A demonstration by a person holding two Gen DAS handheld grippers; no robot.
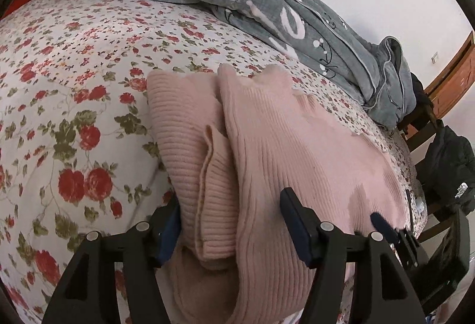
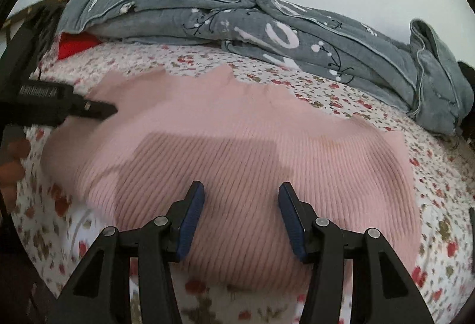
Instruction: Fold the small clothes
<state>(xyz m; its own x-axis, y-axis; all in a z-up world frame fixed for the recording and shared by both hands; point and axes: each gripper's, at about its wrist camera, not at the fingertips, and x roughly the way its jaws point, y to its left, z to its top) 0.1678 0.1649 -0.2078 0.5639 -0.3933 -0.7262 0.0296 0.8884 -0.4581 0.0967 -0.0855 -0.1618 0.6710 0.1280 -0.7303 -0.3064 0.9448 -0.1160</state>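
A pink ribbed knit garment lies folded on the flowered bedsheet, with a sleeve fold lying along its left side. My left gripper straddles that fold. Its jaws stand wide; the left pad sits beside the fabric and the right pad rests over it without pinching. In the right wrist view the same garment spreads wide and flat. My right gripper hovers open just above its near half, with nothing between its fingers. The left gripper's tip shows at the garment's left edge, and the right gripper's fingertip shows in the left wrist view.
A bunched grey quilt runs along the far side of the bed against a white wall. Something red peeks out under its left end. Beyond the bed's right edge, a black jacket hangs on a wooden chair. A person's hand is at the far left.
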